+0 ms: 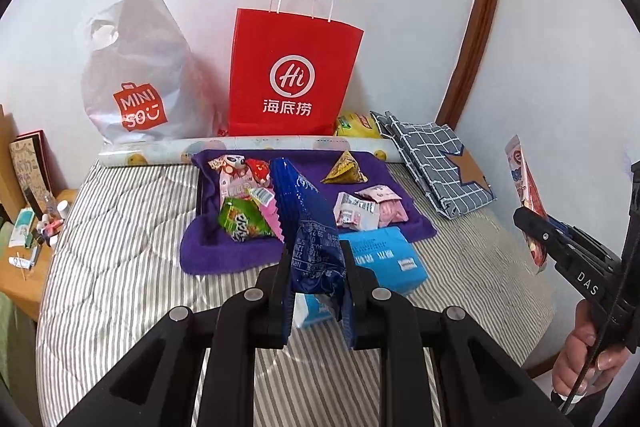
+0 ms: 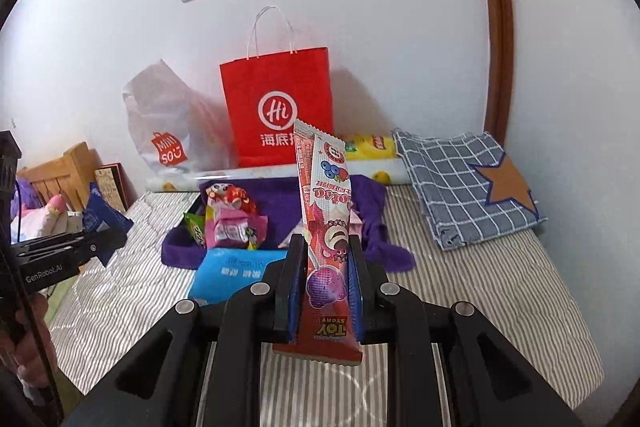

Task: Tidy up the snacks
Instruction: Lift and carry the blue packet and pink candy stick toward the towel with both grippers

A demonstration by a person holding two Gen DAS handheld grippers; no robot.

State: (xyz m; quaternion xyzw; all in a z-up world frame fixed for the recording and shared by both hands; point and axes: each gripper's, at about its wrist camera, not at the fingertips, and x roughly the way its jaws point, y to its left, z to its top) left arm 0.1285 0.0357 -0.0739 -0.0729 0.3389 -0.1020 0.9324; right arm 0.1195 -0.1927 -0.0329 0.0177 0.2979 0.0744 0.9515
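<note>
My left gripper [image 1: 316, 255] is shut on a dark blue snack packet [image 1: 308, 223] and holds it above the bed; it also shows in the right wrist view [image 2: 102, 217]. My right gripper [image 2: 326, 247] is shut on a long pink and red lollipop packet [image 2: 326, 223], held upright; it shows at the right of the left wrist view [image 1: 526, 187]. Several small snacks [image 1: 244, 195] lie on a purple towel [image 1: 224, 255]. A yellow triangular packet [image 1: 344, 169] and pink packets [image 1: 372, 209] lie there too. A red paper bag [image 1: 292, 75] stands against the wall.
A light blue tissue pack [image 1: 384, 259] lies at the towel's near edge. A grey plastic bag [image 1: 136, 75], a rolled mat [image 1: 240, 147], a yellow packet [image 1: 356, 125] and a folded checked cloth [image 1: 436, 163] lie along the back. A wooden side table [image 1: 36, 227] with small items stands left.
</note>
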